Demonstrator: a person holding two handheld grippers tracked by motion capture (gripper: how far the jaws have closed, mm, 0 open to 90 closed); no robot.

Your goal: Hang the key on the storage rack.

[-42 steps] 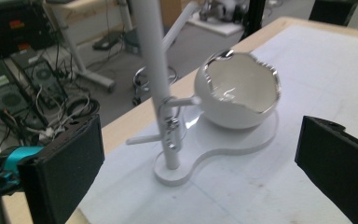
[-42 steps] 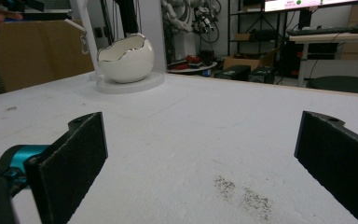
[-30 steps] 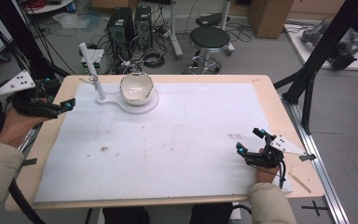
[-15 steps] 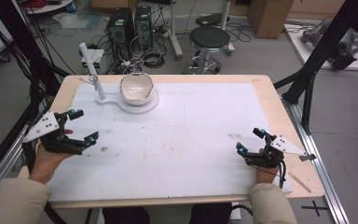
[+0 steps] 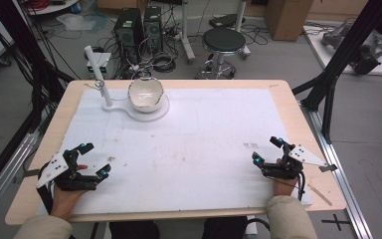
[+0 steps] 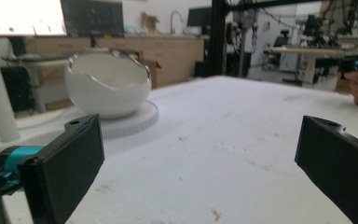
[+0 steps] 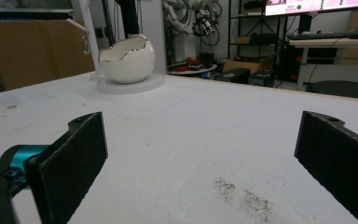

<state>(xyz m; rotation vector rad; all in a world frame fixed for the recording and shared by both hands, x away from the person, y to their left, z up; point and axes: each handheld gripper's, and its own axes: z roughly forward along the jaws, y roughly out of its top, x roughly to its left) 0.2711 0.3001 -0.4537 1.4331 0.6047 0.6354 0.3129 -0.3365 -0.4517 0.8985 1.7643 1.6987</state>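
We're looking down on a wooden table (image 5: 298, 107) covered by a white sheet (image 5: 214, 129), lightly stained, with a dark smudge near its right front. Around it the grey floor carries computer towers (image 5: 138, 27), tangled cables and a round black stool (image 5: 224, 40); black frame struts rise at both sides.

At the far left of the sheet sits a white egg-shaped bowl (image 5: 145, 93) with a jagged broken rim, upright on a round white base (image 5: 151, 112), its opening facing up. A white post (image 5: 98, 74) stands just beside it on the same base, leaning slightly.

The left gripper (image 5: 92, 162) rests low at the near left edge, jaws spread wide with nothing between them, aimed toward the bowl, which its own view shows ahead and to the left. The right gripper (image 5: 267, 150) sits at the near right edge, jaws likewise wide apart and empty, the bowl well away across the sheet.
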